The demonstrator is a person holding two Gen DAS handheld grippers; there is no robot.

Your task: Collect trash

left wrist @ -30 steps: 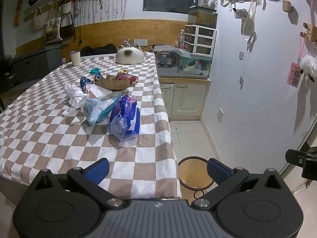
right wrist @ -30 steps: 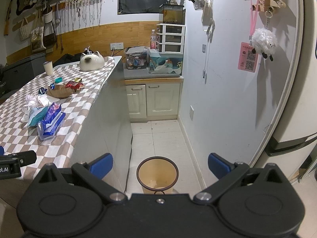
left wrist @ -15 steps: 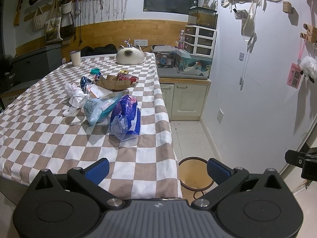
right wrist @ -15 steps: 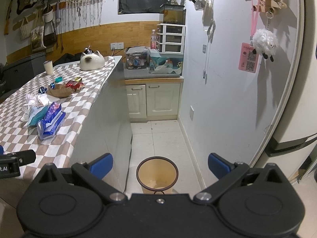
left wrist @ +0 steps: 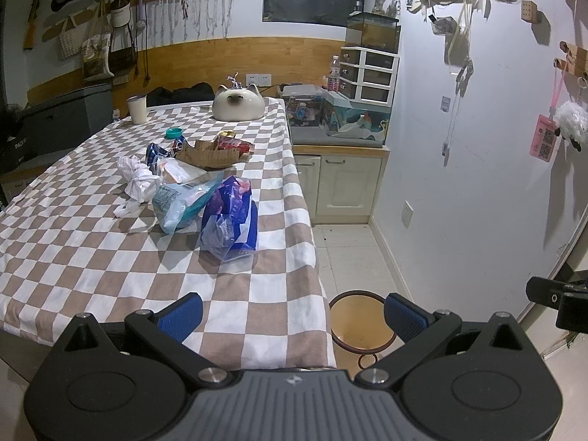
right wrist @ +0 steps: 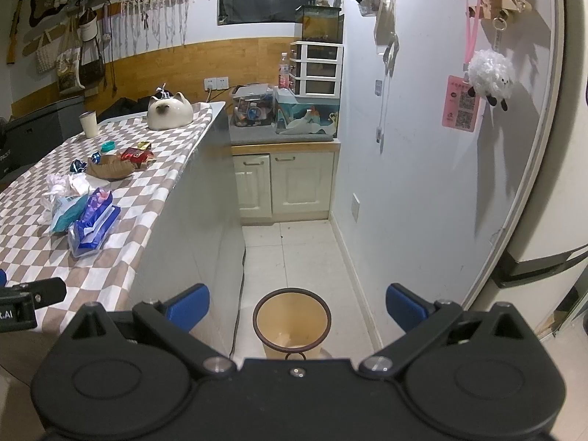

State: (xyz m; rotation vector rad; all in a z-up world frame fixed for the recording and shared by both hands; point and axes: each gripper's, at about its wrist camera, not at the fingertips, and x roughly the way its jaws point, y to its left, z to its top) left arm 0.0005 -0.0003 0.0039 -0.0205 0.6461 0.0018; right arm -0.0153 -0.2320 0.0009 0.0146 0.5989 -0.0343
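Checkered table [left wrist: 110, 257] holds the trash [left wrist: 228, 217], far ahead of your left gripper [left wrist: 290, 312]; your right gripper [right wrist: 297, 303] faces the bin [right wrist: 292, 321]. Both gape wide, empty.

Your near stretch of tablecloth [left wrist: 121, 275] lies bare up to the blue bag [left wrist: 229, 220]; behind it the pale bag [left wrist: 180, 202], crumpled tissue [left wrist: 137, 182] and brown paper [left wrist: 211, 156] crowd together. The bin [right wrist: 292, 321] stands open-mouthed on the floor, hemmed by the table's side panel [right wrist: 191, 220] and the wall [right wrist: 422, 183].
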